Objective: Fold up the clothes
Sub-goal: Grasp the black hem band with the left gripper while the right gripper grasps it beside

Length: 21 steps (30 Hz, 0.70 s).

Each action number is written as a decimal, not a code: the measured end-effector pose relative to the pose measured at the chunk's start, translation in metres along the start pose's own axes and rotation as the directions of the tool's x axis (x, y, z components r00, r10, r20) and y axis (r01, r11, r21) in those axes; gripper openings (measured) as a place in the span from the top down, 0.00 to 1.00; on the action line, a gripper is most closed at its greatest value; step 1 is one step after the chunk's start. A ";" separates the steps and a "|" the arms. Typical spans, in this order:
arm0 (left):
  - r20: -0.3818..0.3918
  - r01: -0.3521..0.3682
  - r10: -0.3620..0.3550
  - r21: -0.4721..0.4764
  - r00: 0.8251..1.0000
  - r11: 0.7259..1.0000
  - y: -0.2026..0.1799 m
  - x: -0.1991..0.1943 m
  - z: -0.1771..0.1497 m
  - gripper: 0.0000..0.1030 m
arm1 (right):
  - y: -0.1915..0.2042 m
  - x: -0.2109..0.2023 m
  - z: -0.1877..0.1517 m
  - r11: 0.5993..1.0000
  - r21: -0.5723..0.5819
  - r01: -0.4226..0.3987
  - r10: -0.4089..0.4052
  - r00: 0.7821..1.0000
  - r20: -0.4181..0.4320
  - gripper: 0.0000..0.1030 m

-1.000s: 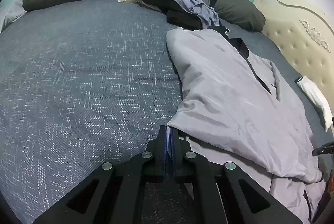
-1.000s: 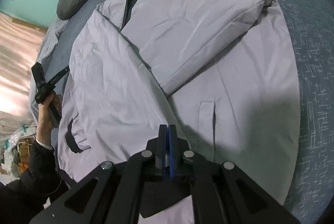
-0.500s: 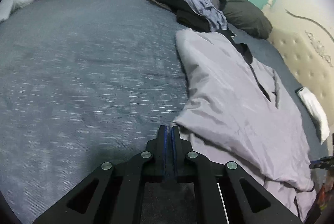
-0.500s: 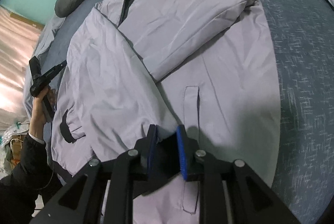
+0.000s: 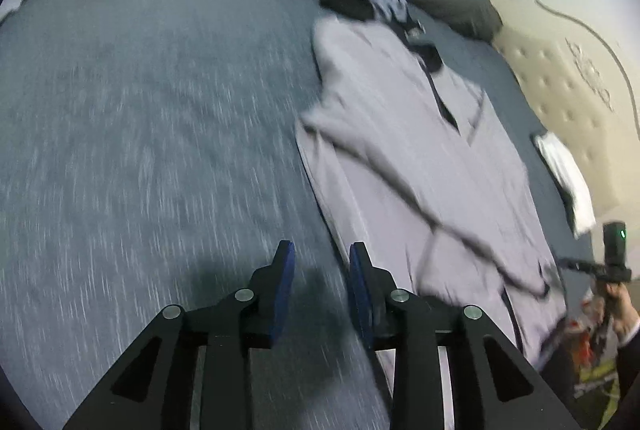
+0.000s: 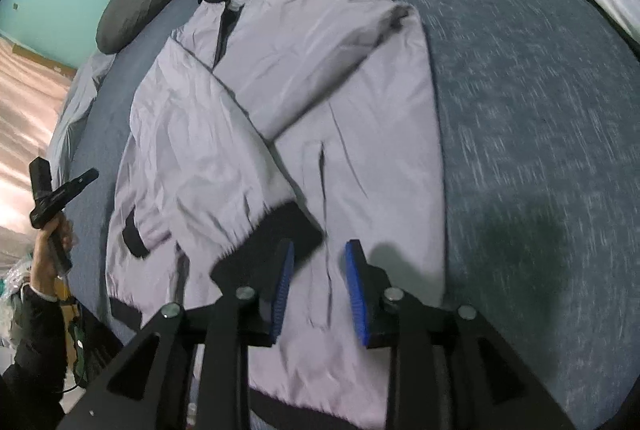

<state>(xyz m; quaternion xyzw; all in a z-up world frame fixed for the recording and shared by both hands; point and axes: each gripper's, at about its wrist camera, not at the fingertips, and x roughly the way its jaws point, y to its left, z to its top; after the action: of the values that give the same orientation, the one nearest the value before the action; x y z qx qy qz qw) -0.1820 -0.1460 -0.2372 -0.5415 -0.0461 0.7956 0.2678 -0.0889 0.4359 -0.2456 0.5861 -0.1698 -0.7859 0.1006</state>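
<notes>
Sleeve-folding step: jacket (image 6: pixel 352 133) flat on bed (image 5: pixel 140 129), both sleeves crossed over front. Left fingers (image 5: pixel 322 288) and right fingers (image 6: pixel 319 284) opening, nothing between. Next: grasping hem, folding toward collar

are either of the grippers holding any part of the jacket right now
No. Both the left gripper and right gripper have jaws opening with nothing between them; the grey jacket lies free on the bed.

The black two-finger left gripper with blue pads (image 5: pixel 322 262) is opening with nothing between its jaws over the dark blue woven bedspread (image 5: pixel 140 129), beside the flattened pale grey jacket (image 5: pixel 420 169) (blurred).
</notes>
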 end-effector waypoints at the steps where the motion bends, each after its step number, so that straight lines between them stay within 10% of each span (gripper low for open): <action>1: -0.021 0.000 0.000 0.008 1.000 1.000 -0.005 -0.004 -0.009 0.69 | 0.000 -0.002 -0.004 1.000 0.000 0.000 0.000 1.000 -0.002 0.74; 21: -0.228 0.100 -0.106 -0.036 0.968 0.994 -0.061 -0.015 -0.125 0.51 | -0.033 -0.030 -0.098 0.998 0.065 -0.013 0.017 0.998 -0.054 0.72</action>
<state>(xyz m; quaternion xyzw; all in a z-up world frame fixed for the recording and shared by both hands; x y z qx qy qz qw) -0.0441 -0.1281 -0.2537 -0.6297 -0.0527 0.7122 0.3058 0.0143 0.4626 -0.2569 0.6089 -0.1968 -0.7629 0.0921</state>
